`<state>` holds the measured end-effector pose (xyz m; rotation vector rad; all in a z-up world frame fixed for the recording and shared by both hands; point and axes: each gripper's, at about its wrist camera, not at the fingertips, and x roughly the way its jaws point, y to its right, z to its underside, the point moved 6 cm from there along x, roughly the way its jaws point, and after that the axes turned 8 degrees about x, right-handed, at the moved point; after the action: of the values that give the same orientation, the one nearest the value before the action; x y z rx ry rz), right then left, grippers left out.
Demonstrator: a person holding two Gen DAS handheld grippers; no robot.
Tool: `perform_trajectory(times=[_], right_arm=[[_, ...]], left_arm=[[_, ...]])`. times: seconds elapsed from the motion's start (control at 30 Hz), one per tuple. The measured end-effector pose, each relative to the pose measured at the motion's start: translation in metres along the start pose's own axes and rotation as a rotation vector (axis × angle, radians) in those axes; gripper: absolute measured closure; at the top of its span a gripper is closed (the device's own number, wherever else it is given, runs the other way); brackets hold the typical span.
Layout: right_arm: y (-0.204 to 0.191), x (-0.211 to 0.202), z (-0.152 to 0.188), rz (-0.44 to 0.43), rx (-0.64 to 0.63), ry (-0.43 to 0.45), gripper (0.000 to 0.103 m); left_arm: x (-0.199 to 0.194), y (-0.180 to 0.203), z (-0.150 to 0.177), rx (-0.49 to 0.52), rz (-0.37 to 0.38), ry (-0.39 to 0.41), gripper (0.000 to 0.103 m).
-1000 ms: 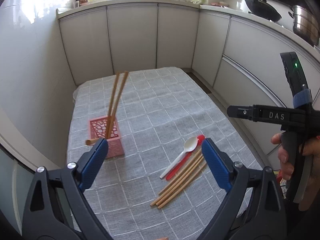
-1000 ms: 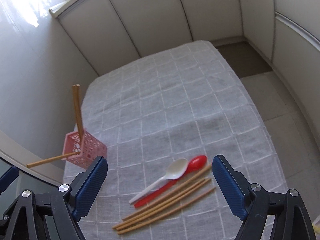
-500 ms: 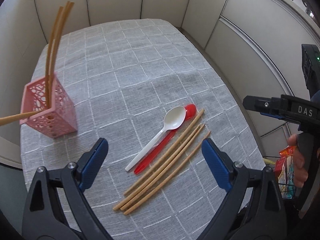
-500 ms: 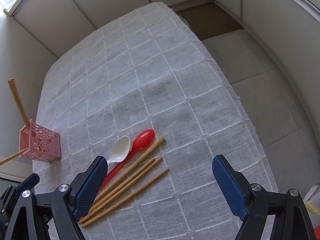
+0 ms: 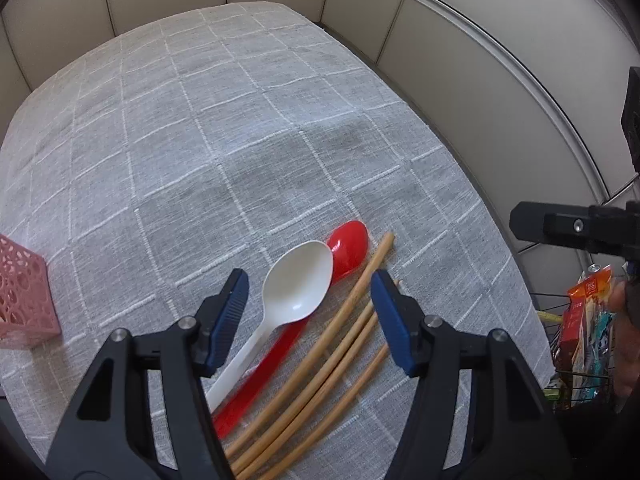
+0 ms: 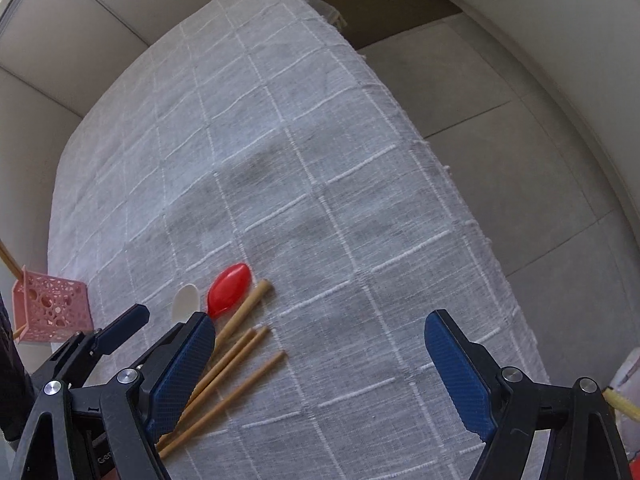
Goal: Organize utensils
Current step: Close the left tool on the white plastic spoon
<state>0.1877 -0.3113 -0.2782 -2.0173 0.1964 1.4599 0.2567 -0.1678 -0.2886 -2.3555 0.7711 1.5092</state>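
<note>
Two spoons and loose chopsticks lie beside a pink holder.

On the checked tablecloth (image 5: 248, 128), left gripper (image 5: 306, 312) hangs spread over white spoon (image 5: 298, 284), red spoon (image 5: 348, 246) and chopsticks (image 5: 340, 344). Right gripper (image 6: 320, 364) gapes nearby. Left of the spoons, pink lattice holder (image 6: 50, 306) contains chopsticks, barely visible.

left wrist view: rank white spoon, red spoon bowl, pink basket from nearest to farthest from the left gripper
1. white spoon: its bowl lies right between the open fingers of the left gripper.
2. red spoon bowl: just past the white bowl, slightly to the right.
3. pink basket: far off at the left edge of the table.
</note>
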Motion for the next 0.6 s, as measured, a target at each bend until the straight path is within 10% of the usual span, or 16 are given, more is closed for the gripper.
perform_trajectory(times=[0.27,0.6], right_arm=[[0.011,0.001,-0.005,-0.006,0.025,-0.011,0.013],[0.006,0.012,-0.003,0.005,0.02,-0.023,0.013]], left_arm=[[0.022,-0.004,0.0,0.003,-0.015,-0.047,0.06],[-0.01,-0.022,-0.006,-0.059,-0.035,0.046,0.064]])
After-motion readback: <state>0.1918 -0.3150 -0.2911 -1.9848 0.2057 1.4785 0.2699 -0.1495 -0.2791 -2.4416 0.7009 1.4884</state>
